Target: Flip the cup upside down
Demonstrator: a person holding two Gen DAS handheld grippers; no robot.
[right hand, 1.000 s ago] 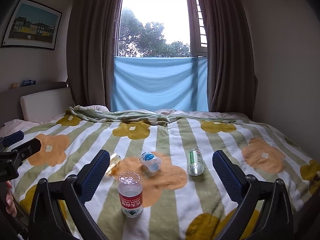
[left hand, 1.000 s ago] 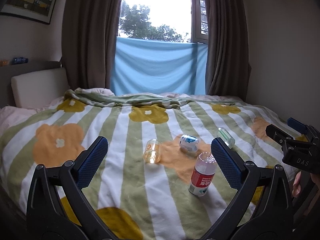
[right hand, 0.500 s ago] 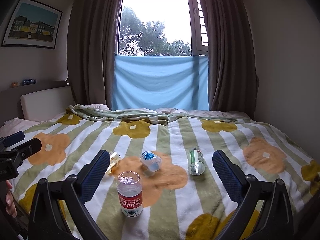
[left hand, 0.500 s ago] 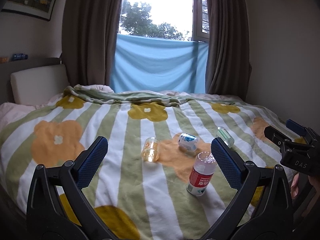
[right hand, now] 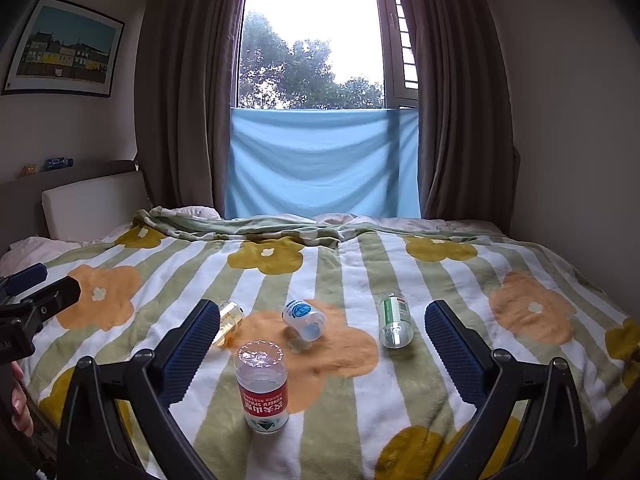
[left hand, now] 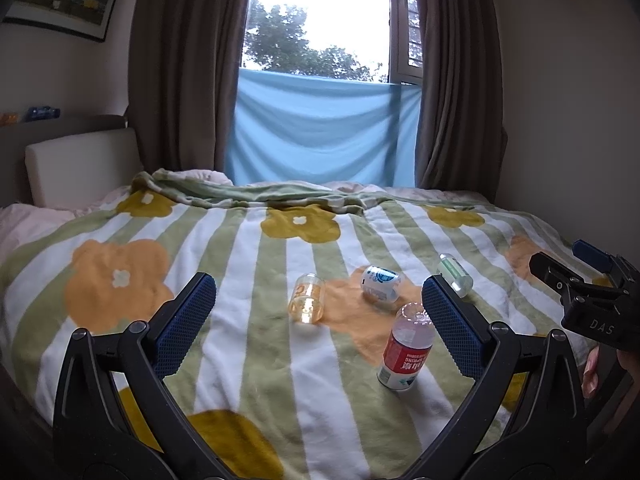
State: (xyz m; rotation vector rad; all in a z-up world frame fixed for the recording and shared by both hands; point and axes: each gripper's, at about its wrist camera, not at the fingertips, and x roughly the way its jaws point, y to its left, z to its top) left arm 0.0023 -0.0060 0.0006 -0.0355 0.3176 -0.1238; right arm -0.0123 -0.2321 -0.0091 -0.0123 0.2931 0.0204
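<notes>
Hovering with fingers spread and empty, both grippers are barely drifting; the red-labelled cup (right hand: pixel 262 390) is already standing inverted on the bed (right hand: pixel 400 412).

I'm seeing a blanket (right hand: pixel 400 400) striped green and white with orange and mustard flowers, a red-labelled clear bottle (right hand: pixel 262 392), an amber-tinted cup (left hand: pixel 306 298), a sky-blue cloth (right hand: pixel 324 164), brown curtains (right hand: pixel 184 88), and dark-blue pads (right hand: pixel 186 348).
</notes>
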